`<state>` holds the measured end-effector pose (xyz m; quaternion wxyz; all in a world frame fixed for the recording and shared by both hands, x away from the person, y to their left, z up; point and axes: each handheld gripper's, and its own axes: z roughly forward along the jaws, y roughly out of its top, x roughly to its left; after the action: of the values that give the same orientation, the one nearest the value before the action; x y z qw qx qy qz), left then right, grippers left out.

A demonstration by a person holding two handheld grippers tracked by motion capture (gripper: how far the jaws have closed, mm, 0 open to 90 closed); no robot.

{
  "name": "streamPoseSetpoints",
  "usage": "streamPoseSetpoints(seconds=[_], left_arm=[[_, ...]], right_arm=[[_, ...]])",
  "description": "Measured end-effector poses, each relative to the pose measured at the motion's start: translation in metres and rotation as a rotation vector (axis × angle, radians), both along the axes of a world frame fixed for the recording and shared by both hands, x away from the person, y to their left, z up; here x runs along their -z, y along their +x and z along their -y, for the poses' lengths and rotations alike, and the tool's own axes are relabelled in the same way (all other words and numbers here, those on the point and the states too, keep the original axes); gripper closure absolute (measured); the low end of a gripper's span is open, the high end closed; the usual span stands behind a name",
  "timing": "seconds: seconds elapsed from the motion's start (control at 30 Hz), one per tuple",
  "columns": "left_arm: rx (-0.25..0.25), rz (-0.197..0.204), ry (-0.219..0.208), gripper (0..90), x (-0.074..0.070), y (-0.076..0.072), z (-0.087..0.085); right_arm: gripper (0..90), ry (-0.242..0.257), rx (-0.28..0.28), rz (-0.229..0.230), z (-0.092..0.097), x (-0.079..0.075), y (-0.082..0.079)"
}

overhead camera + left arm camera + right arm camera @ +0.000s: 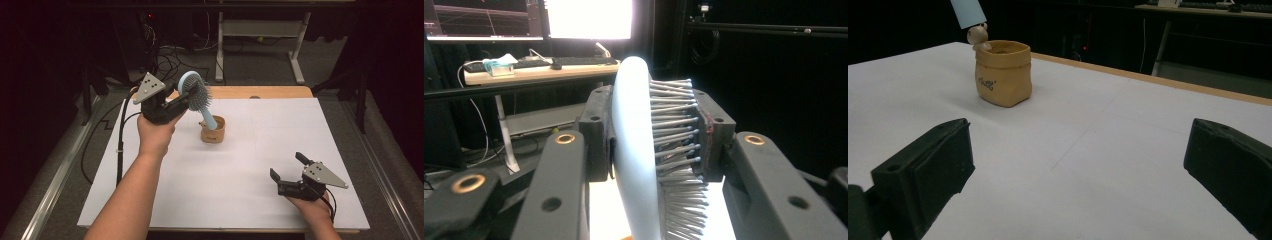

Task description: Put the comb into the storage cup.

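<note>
One left tool clamps hairbrush by its head, handle end in tan cup on tabletop; right tool open. Brush looks light, rigid; bristles may slip.

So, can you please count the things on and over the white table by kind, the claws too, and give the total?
Hairbrush, light blue, held in the left claw: 1
Tan sack-shaped cup: 1
Claws, the left one and the right claw, open over the table: 2
Total: 4
</note>
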<state>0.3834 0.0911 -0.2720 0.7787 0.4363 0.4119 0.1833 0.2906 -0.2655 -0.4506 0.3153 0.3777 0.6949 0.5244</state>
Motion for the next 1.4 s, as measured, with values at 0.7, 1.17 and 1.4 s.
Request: streamPoseSetpoints(seconds=[0.7,1.17,1.4], left_arm=[[-0.033,-0.023,-0.002,59.3,0.014,0.035,0.016],[-0.044,-0.041,-0.009,59.1,0.026,0.042,0.017],[-0.046,-0.061,-0.015,59.0,0.036,0.045,0.018]], right_arm=[[0.1,0.012,-0.001,0.008,0.001,0.000,0.000],[0.0,0.018,-0.003,0.009,0.001,-0.001,0.000],[0.0,0.020,-0.003,0.012,0.001,-0.001,0.000]])
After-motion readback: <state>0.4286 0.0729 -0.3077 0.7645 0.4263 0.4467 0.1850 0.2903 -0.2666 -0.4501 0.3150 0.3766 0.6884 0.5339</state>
